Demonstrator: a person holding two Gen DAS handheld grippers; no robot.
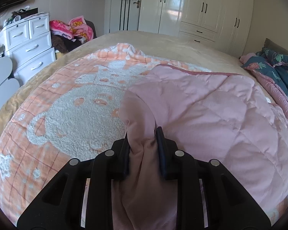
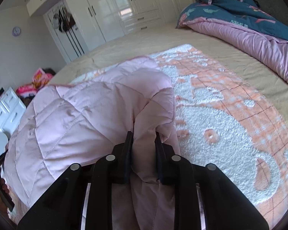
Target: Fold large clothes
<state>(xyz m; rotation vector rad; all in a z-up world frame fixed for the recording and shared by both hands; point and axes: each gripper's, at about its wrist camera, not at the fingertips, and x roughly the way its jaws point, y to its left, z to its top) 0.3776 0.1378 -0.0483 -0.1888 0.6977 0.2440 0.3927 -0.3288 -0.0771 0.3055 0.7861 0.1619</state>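
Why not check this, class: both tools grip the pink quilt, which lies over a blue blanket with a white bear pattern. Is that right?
One detail is wrong: the blanket under the pink quilt is orange with a white pattern, not blue, as both wrist views show. The rest holds: the left tool and right tool each grip the quilt.

We look low and close along each gripper across the bed (image 1: pixel 163 38); both views share the blanket (image 1: pixel 76 105) and wardrobe (image 2: pixel 109 5).
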